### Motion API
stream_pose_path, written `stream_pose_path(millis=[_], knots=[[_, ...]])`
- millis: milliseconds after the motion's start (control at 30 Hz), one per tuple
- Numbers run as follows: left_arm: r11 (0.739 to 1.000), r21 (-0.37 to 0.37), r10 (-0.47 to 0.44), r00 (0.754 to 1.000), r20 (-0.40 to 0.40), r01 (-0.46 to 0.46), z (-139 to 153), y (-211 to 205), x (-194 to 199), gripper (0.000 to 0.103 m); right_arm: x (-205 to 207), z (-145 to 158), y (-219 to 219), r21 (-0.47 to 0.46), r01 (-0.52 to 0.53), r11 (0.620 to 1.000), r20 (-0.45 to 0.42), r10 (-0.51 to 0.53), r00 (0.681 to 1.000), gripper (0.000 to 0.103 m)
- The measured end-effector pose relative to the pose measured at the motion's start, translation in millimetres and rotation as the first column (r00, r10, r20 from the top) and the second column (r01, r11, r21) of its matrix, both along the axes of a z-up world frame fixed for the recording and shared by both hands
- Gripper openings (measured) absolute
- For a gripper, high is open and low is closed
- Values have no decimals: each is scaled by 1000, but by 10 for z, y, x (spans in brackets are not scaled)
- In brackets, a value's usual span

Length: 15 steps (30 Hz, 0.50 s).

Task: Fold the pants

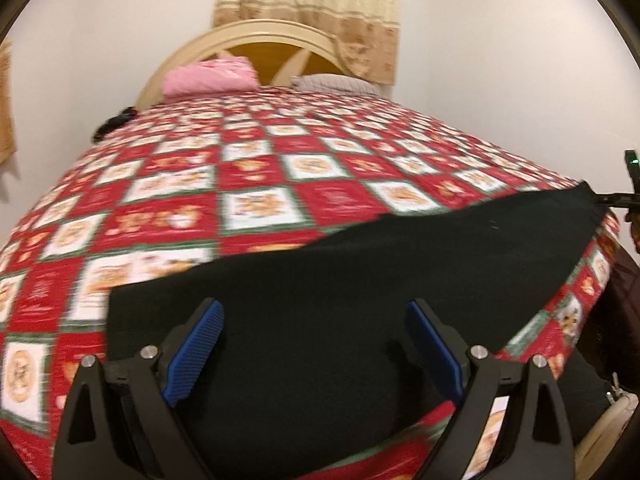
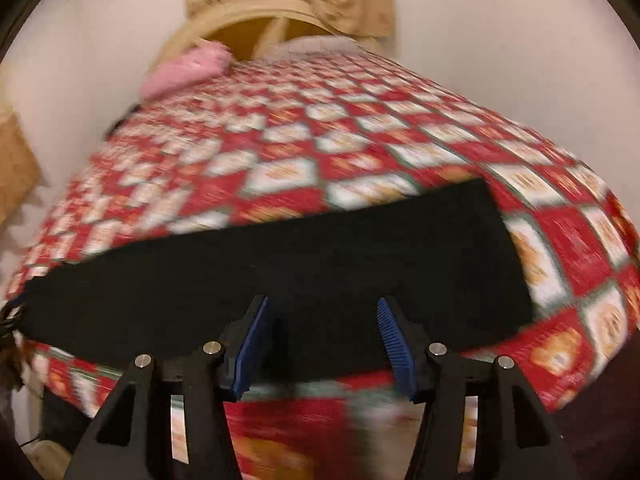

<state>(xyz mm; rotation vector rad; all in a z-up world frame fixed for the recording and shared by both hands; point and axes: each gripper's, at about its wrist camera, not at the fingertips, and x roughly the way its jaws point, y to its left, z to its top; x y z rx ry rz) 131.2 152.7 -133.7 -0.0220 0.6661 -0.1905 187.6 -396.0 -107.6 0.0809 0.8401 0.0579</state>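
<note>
Black pants (image 1: pixel 360 280) lie flat as a long strip across the near edge of the bed, also in the right wrist view (image 2: pixel 300 272). My left gripper (image 1: pixel 314 312) is open and empty, hovering over the left part of the pants. My right gripper (image 2: pixel 322 308) is open and empty, hovering over the near edge of the pants toward their right end. The right gripper's tip (image 1: pixel 630 184) shows at the far right of the left wrist view, by the pants' end.
The bed has a red, white and green checked quilt (image 1: pixel 240 184). A pink folded cloth (image 1: pixel 210 78) and a pillow (image 1: pixel 336 82) lie by the cream headboard (image 1: pixel 256 38). A dark object (image 1: pixel 114 122) sits at the bed's left edge. White walls surround the bed.
</note>
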Motion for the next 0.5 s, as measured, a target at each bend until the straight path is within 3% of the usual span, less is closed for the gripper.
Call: stream_pose_path(millis=[100, 167, 400, 500], knots=[[998, -23, 58, 998, -19, -58, -75, 208, 44, 97, 226, 75, 625, -4, -161, 987, -8, 161, 987, 47], [995, -34, 87, 994, -62, -89, -193, 304, 84, 97, 397, 67, 1052, 42, -266, 963, -25, 267, 963, 47], [996, 18, 91, 996, -13, -91, -294, 254, -30, 100, 1072, -207, 2865, 267, -546, 794, -89, 584, 807, 47], [996, 21, 92, 996, -2, -92, -302, 258, -33, 101, 1283, -366, 3476, 303, -575, 760, -126, 630, 766, 47]])
